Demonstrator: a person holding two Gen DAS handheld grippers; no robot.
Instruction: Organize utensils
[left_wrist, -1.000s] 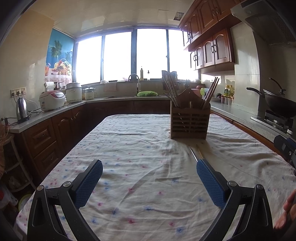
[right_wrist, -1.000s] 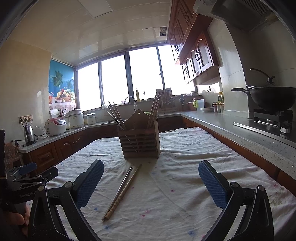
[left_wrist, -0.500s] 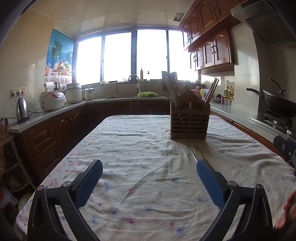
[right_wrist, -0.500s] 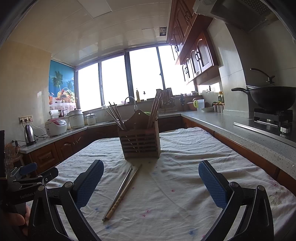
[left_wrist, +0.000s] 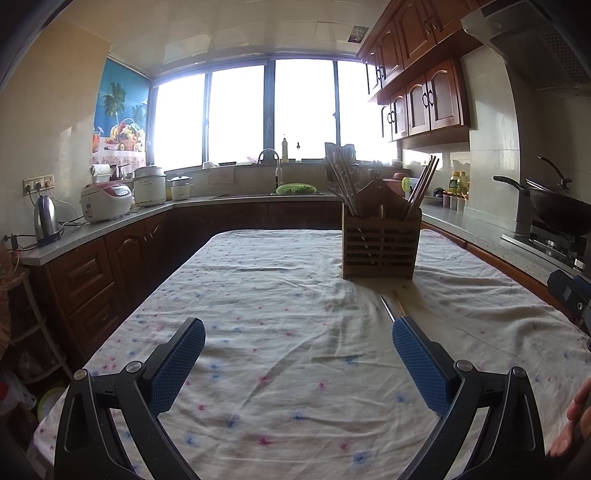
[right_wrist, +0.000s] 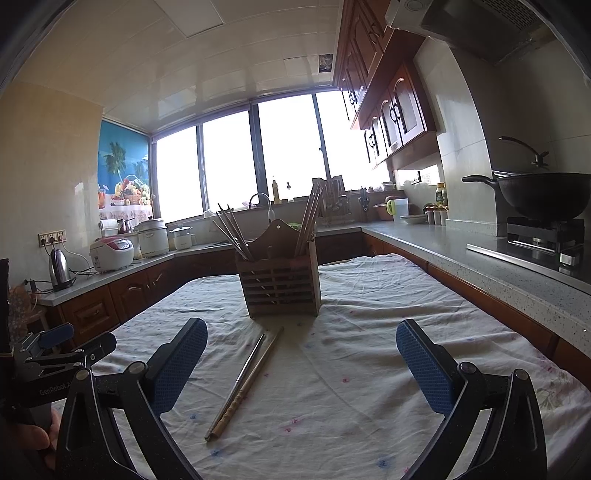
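While both grippers hang low over the cloth-covered desk (right_wrist: 369, 295), neither holds anything: the left gripper (left_wrist: 298, 325) has its blue-padded jaws spread wide over bare floral cloth, and the right gripper (right_wrist: 301, 328) is spread just as wide. From the right wrist view, two loose utensils lie side by side between those jaws, a metal chopstick (right_wrist: 246, 369) and a wooden chopstick (right_wrist: 247, 384), touching or nearly so, slanting from near the front of the wooden holder (right_wrist: 280, 284) back toward the camera. The left wrist view shows only their far tips (left_wrist: 392, 306) poking out above its right finger, the rest hidden behind it. The holder stands upright on the desk, with metal chopsticks (right_wrist: 231, 230) leaning out of its left compartment and wooden chopsticks (right_wrist: 309, 214) out of its right. Only the right view catches the left gripper from the side at its left edge, with a hand (right_wrist: 33, 435) below it; only the left view catches fingertips (left_wrist: 572, 421) at its right edge. A wok (right_wrist: 543, 194) sits on the stove along the right counter.
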